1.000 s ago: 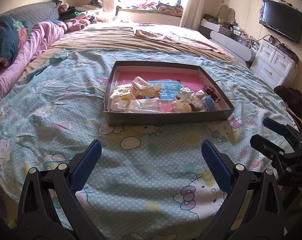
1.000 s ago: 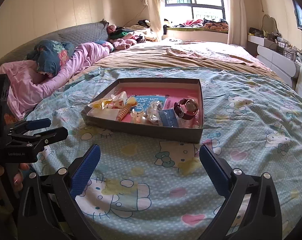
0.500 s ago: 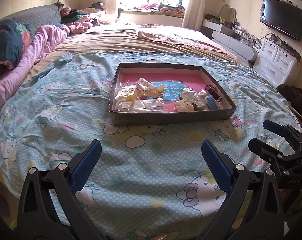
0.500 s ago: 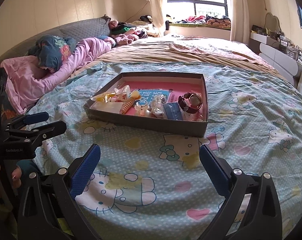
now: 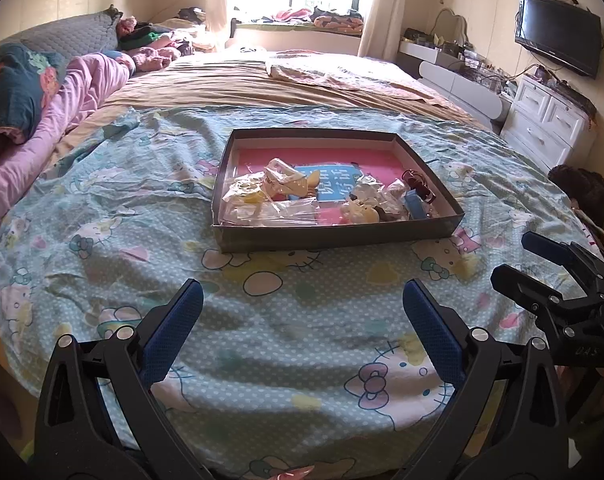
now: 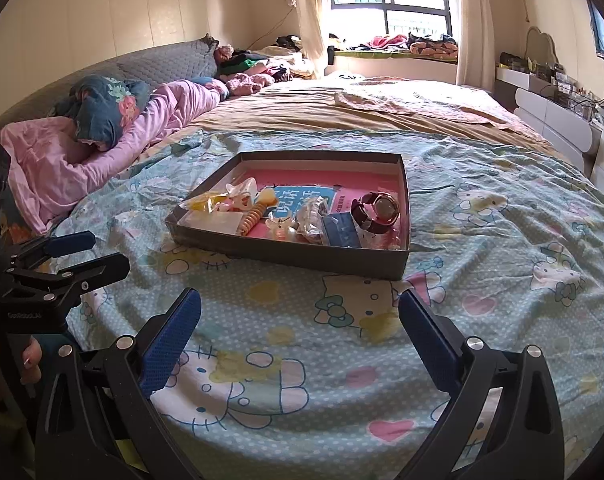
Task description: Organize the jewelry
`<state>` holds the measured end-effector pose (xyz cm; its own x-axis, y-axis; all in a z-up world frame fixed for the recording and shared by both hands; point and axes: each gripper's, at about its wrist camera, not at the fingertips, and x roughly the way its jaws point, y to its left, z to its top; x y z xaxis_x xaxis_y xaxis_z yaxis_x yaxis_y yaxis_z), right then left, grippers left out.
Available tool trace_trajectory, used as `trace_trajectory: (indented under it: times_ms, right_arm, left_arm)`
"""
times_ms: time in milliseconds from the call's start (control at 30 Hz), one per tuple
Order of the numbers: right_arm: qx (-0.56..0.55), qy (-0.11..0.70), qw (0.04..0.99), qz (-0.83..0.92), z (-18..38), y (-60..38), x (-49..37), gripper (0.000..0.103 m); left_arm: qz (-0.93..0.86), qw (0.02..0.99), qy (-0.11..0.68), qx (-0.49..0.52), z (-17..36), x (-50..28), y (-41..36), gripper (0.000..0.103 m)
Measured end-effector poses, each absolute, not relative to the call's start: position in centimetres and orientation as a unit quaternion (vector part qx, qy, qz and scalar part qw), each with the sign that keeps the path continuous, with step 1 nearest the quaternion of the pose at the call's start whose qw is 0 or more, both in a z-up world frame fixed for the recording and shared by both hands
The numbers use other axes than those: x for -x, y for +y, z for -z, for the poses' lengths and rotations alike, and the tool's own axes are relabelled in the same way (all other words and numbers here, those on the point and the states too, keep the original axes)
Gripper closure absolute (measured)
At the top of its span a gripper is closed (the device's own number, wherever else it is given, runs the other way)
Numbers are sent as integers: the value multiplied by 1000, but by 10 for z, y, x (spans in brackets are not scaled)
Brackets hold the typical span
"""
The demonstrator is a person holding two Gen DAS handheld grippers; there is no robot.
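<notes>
both tongs (image 5: 302, 312) (image 6: 300, 320) gape over rumpled cotton before a shallow rectangular cardboard tray (image 5: 333, 236)

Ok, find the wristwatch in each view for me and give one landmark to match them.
Left wrist view: wristwatch right of centre, by the box's right wall.
Right wrist view: wristwatch just right of centre, at the box's right side.
Shared landmark: the blue printed card on the box's pink floor.

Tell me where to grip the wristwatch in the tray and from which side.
Grip the wristwatch across its dark strap beside the gold case, coming from above with the right gripper: it lies near the tray right wall, blocking a side approach.
</notes>
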<state>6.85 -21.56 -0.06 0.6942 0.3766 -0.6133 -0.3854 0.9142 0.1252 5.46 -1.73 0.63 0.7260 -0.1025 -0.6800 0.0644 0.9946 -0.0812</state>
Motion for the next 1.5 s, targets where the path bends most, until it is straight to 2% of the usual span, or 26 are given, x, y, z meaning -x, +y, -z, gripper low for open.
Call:
trace_trajectory:
  times_ms: [1500]
  right_arm:
    - [6,336,919,-207,3,-216,-67,4]
  left_arm:
    - [36,928,369,23,-7,-53,-12,9]
